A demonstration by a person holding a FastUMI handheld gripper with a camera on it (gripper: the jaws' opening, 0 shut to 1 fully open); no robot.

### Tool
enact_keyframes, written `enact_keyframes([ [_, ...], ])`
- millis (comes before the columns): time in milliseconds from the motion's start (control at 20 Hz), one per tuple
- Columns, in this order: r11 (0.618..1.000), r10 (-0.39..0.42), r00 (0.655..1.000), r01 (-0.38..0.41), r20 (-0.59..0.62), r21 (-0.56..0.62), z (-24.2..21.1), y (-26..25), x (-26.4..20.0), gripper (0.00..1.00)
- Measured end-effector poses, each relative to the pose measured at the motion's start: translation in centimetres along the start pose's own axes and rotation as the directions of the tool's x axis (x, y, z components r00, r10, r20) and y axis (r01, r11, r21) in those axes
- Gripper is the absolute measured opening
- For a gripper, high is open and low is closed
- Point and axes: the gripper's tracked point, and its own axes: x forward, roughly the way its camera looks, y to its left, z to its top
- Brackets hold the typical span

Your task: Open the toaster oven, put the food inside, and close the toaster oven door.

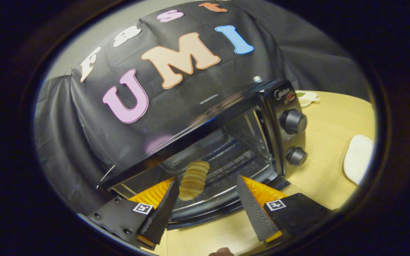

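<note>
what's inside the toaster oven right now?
Door down, the toaster oven shows a wire rack with nothing visible on it. The ridged food piece is in front, by one finger of the open gripper. The cavity's left part is hidden.

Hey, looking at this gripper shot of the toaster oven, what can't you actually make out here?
- Whether the food rests on the rack or touches the left jaw: unclear; the gripper jaws stand wide open.
- Toaster oven knob markings: too small.
- White dish on the table: cut off by the edge.
- Small dish contents behind the oven: too small.
</note>
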Motion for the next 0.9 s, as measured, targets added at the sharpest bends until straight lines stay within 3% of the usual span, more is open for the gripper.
enact_keyframes([
  [300, 0.98, -0.007, 0.999, -0.003, -0.048, -0.2, -1.7, -2.2, -3.4, 0.99],
  [500, 0.938, 0.001, 0.997, -0.029, -0.08, -0.346, -3.6, -3.6, -6.8, 0.99],
  [900, 0.884, 0.035, 0.987, -0.103, -0.154, -0.455, -7.7, -5.3, -13.4, 1.0],
])
